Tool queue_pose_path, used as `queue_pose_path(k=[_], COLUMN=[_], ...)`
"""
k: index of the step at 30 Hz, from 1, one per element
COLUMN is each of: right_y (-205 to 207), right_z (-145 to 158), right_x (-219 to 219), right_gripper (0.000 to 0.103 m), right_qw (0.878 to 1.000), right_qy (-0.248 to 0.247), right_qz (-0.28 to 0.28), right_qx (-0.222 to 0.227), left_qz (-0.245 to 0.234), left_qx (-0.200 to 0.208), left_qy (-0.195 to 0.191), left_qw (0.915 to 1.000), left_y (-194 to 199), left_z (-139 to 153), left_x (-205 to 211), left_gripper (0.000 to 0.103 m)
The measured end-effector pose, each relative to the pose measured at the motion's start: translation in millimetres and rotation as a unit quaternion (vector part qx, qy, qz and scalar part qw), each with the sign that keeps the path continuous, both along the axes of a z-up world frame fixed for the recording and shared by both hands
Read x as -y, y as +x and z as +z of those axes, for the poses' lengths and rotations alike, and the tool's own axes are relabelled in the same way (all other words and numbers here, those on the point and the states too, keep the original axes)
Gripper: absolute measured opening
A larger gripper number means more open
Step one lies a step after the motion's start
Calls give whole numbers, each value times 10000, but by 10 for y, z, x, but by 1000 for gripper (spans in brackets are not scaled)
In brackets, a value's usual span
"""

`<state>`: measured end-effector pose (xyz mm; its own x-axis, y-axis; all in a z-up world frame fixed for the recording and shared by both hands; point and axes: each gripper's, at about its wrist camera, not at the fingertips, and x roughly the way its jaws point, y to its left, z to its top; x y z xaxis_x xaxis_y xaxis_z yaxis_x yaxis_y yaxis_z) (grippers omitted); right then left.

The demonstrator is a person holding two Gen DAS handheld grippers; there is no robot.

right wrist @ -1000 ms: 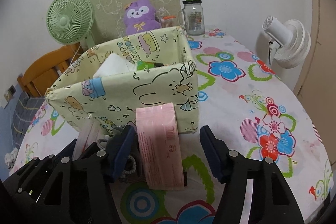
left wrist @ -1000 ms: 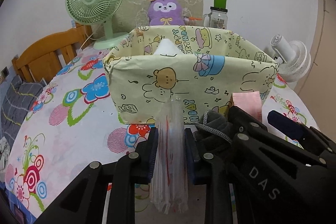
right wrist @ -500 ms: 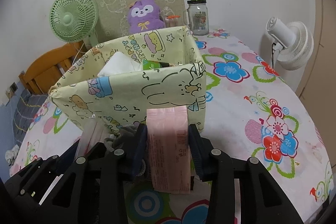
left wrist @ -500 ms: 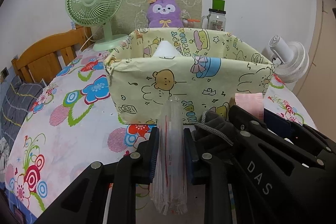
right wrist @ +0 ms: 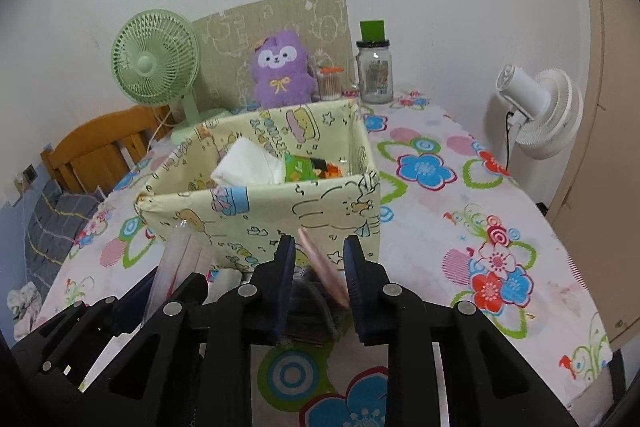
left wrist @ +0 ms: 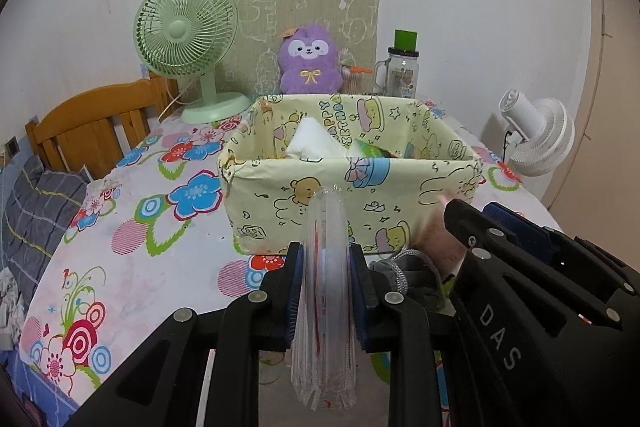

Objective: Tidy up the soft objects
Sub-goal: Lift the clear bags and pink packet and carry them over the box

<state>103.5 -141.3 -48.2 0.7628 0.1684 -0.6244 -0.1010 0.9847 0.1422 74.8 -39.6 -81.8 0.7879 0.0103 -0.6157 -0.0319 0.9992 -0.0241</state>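
A yellow cartoon-print fabric box [left wrist: 352, 187] stands on the flowered table; it also shows in the right wrist view [right wrist: 280, 203]. Inside it lie a white soft bundle [right wrist: 248, 167] and a green packet [right wrist: 308, 167]. My left gripper [left wrist: 326, 259] is shut on a clear plastic packet [left wrist: 324, 307], held upright in front of the box. My right gripper [right wrist: 320, 255] is shut on a pink tissue pack [right wrist: 322, 271], tilted between the pads, just before the box's near wall. A grey soft item with a cord [left wrist: 412, 271] lies below the grippers.
A green fan [left wrist: 186, 39], a purple plush [left wrist: 310, 63] and a green-lidded jar [left wrist: 402, 71] stand behind the box by the wall. A white fan [right wrist: 540, 111] is at the right edge. A wooden chair [left wrist: 88, 131] stands left.
My right gripper closed on the pink tissue pack and lifted it, tilting it. Both grippers rose, so the box's inside now shows. The left grip is unchanged.
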Motion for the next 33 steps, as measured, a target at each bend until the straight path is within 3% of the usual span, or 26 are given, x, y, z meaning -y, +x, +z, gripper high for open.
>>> queue_pose_path(k=[15, 33], right_y=[-103, 197], right_z=[-77, -261], right_x=[-39, -102], right_gripper=[29, 29], right_qw=[9999, 9993], right_qy=[18, 19], right_qz=[104, 208], right_qx=[-78, -307], left_qz=[15, 34], left_qx=[-97, -321], left_qy=[-82, -90], left_qw=[9999, 9994], left_y=[-78, 180], left_z=[-96, -250], left_x=[-41, -76], left_gripper=[21, 21])
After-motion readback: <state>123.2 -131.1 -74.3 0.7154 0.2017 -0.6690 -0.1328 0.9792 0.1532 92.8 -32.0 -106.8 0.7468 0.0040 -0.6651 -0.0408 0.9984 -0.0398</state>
